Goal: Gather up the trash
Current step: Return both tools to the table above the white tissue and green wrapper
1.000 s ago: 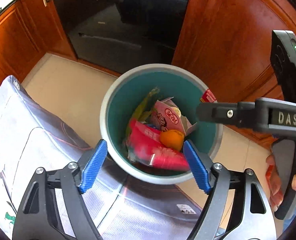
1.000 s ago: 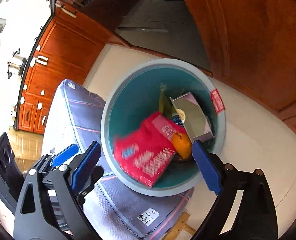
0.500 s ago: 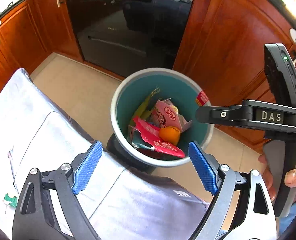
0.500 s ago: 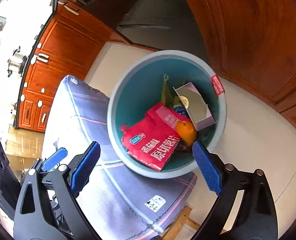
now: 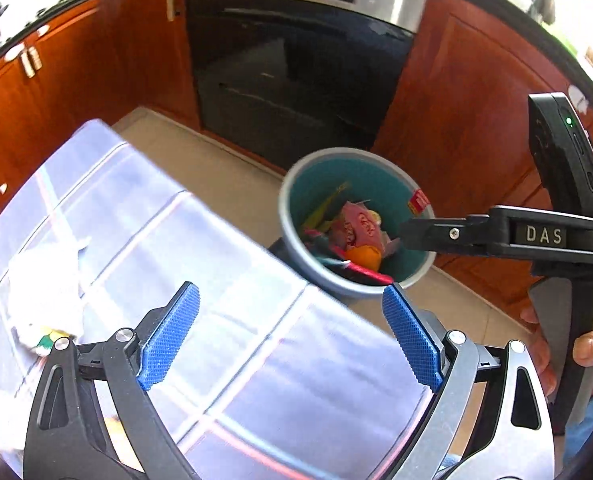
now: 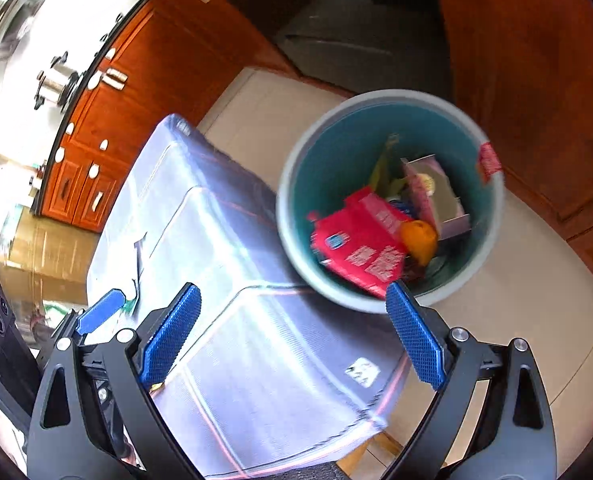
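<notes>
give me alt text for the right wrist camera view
A round teal bin on the floor holds a red packet, an orange and a carton, seen past the right gripper, its jaws open and empty above a cloth-covered table.

My left gripper (image 5: 290, 336) points steeply down, its two blue pads (image 5: 168, 336) set wide apart with nothing between them; the jaws have just been opening. My right gripper (image 6: 292, 334) tilts down the same way, blue pads (image 6: 414, 336) spread wide and empty too. In the left wrist view the right gripper shows side-on at the right edge, its black body reaching left, and my right hand (image 5: 588, 356) wraps the grey handle, fingers curled round it from behind. In the right wrist view the left gripper peeks in at the lower left, one blue pad and its black body showing.
</notes>
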Motion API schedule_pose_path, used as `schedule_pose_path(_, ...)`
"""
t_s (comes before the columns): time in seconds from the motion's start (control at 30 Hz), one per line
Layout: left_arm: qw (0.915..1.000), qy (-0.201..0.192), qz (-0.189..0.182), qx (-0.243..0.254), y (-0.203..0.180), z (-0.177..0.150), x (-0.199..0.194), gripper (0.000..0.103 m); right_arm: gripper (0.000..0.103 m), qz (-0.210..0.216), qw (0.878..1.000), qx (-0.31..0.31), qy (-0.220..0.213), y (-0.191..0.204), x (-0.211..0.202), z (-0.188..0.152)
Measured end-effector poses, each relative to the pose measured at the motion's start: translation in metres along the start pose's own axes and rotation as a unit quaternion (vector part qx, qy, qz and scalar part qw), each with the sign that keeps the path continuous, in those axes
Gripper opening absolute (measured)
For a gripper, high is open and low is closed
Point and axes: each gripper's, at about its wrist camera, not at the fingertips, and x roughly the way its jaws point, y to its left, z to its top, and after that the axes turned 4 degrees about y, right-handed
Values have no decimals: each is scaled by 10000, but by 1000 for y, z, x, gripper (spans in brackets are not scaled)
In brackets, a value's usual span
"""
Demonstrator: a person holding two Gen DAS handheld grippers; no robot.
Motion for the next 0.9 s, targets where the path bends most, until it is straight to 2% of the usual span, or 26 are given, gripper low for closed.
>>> schedule_pose_path(0.2,9983,-169,186,-527,55,-22,-23,94,90,-3,9988,-457,187,54,18,-9)
schedule_pose_path(0.33,9937,-261,377,-1027,103,-41,-34,94,90,55,9959,-820,383,96,39,-14)
schedule_pose_path(0.47,9839,-335,516,-1677,156,-61,-38,94,90,129,9917,-1126,602,134,65,-19)
schedule_pose_path(0.6,9720,-248,553,-2271,202,-77,-30,94,90,171,9859,-1429,856,169,94,-22)
schedule_pose_path(0.73,9636,-144,455,-2632,228,-82,-18,94,90,117,9779,-1785,1086,201,121,-23)
schedule_pose_path(0.9,9619,-36,479,-2692,239,-81,-5,94,90,53,9654,-2294,1235,237,148,-14)
